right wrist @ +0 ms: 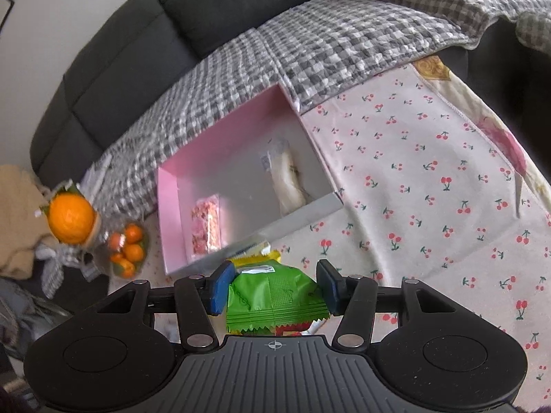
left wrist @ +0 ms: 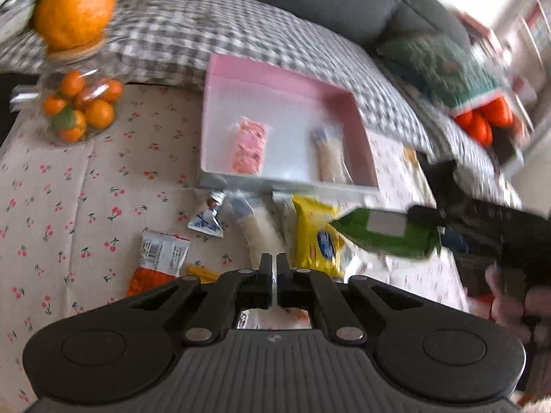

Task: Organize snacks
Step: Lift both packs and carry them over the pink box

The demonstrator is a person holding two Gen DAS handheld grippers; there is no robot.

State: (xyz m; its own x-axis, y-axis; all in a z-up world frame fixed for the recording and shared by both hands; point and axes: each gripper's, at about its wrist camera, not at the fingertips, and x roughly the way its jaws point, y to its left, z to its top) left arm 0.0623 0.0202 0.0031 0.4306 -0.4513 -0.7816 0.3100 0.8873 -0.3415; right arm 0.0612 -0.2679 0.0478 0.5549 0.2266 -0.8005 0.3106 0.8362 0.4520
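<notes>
A pink box, open at the top, is set at the far edge of a cherry-print cloth, its back wall against a checked blanket. Two packets lie inside: a pink packet near the left wall and a pale packet near the right wall, with bare floor left between them. In front of the near wall, loose snacks are crowded together: a yellow bag, a small blue-white sachet and an orange-white wrapper. A glass jar of oranges stands well left of the box. The left gripper is closed, with a thin clear strip seen between its pads; what it belongs to cannot be told. The right gripper is clamped on a green packet, which is held above the cloth just short of the near wall. To the right of the box the cloth is unoccupied.
</notes>
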